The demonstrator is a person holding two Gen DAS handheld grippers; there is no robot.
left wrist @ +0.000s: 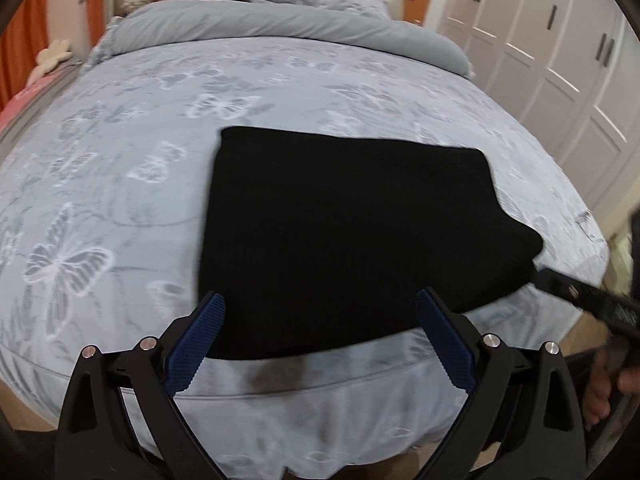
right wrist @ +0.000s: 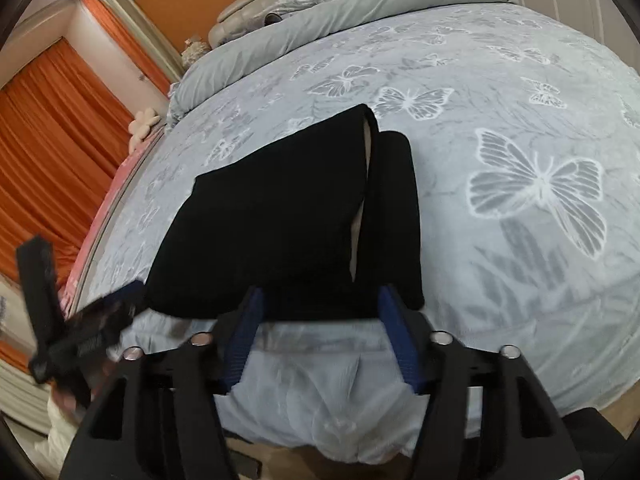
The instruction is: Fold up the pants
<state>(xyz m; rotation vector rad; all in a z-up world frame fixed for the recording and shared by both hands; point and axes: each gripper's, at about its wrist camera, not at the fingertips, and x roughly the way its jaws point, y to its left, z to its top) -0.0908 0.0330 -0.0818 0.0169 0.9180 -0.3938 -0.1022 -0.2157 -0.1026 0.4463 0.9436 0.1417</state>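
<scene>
The black pants (left wrist: 344, 240) lie folded into a flat block near the front edge of the bed; they also show in the right wrist view (right wrist: 280, 220), with a narrow gap between two layers at the right. My left gripper (left wrist: 320, 300) is open, its blue pads (left wrist: 200, 336) held over the near edge of the pants. My right gripper (right wrist: 320, 296) is open over the near right edge of the pants; it also shows in the left wrist view (left wrist: 536, 270) at the pants' right corner. The left gripper also shows blurred in the right wrist view (right wrist: 132, 296) by the pants' left corner.
The bed (left wrist: 120, 200) has a pale blue cover with butterfly prints and a grey duvet (left wrist: 280, 20) rolled at the head. White wardrobe doors (left wrist: 560, 40) stand to the right, orange curtains (right wrist: 48, 140) to the left. The bed's front edge (right wrist: 360, 400) drops to a wooden floor.
</scene>
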